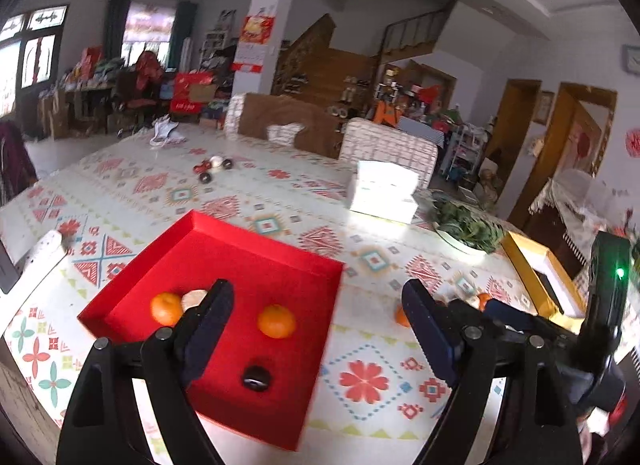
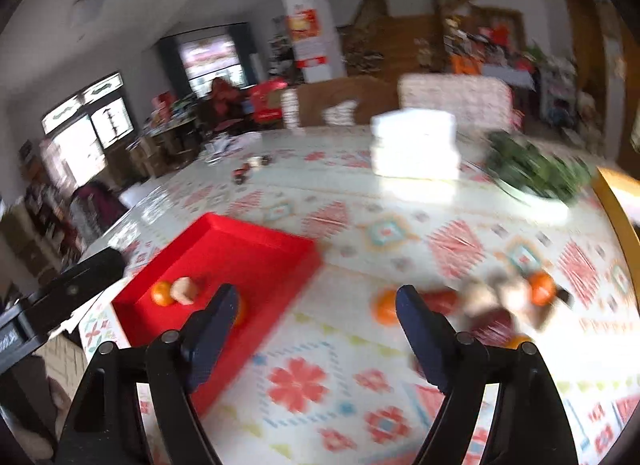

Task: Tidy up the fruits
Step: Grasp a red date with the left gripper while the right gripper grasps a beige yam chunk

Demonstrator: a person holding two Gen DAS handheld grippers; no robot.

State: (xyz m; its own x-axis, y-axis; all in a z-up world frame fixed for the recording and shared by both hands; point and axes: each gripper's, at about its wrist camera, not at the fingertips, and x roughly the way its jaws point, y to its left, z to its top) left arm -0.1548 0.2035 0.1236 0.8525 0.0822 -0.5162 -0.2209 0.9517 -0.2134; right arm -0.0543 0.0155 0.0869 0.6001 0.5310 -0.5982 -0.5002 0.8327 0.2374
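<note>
A red tray (image 1: 288, 273) lies on the patterned tablecloth. In it are two oranges (image 1: 166, 308) (image 1: 276, 321), a pale fruit (image 1: 194, 297) and a dark round fruit (image 1: 256, 377). My left gripper (image 1: 318, 297) is open above the tray's right half, and nothing is between its fingers. My right gripper (image 2: 317, 297) is open too and holds nothing, over bare cloth just right of the tray (image 2: 248, 253). To its right lies a blurred heap of loose fruit: oranges (image 2: 384, 307) (image 2: 542, 288), a red piece (image 2: 440, 301), pale pieces (image 2: 480, 297) and a dark purple one (image 2: 494, 325).
A stack of white boxes (image 1: 382, 195) and a bowl of greens (image 1: 468, 225) stand further back, with a yellow box (image 1: 536, 273) at the right edge. A toy car (image 1: 212, 167) sits mid-table and a white power strip (image 1: 36, 265) at the left. Chairs line the far side.
</note>
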